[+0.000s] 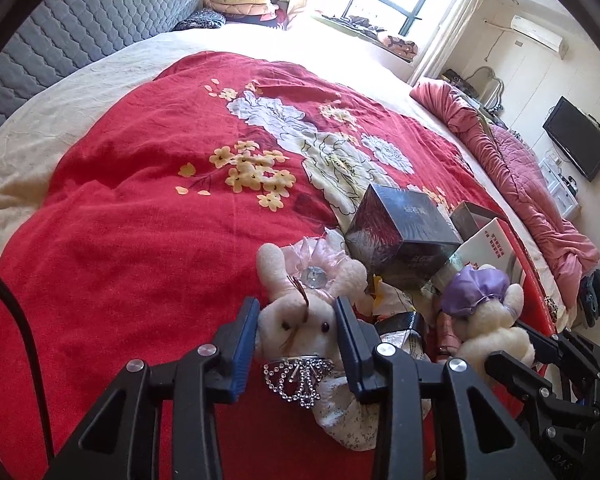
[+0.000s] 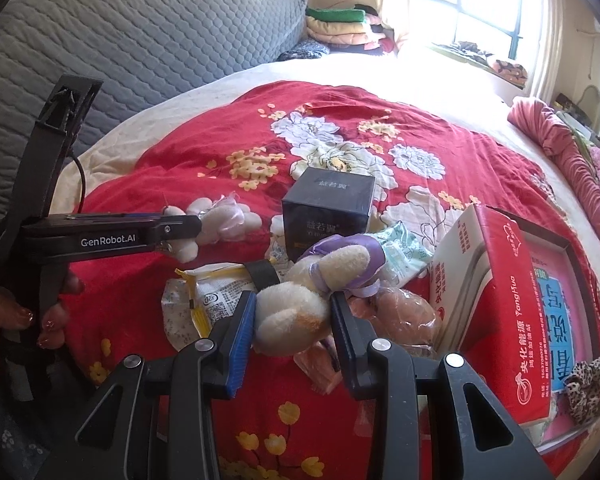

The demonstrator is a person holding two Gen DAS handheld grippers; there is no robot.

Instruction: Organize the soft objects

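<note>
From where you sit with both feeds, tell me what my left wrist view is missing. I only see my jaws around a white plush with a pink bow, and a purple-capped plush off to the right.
Observer: The right gripper is shut on that purple-capped plush, its pads pressed into the body.
Operator: Report what lies under it.
Observer: A clear bag with something tan lies right beside it on the red blanket, with printed packets on the other side.
Operator: Describe the red box.
Observer: The red carton stands tilted in an open tray; a leopard-print scrunchie lies in that tray.
</note>
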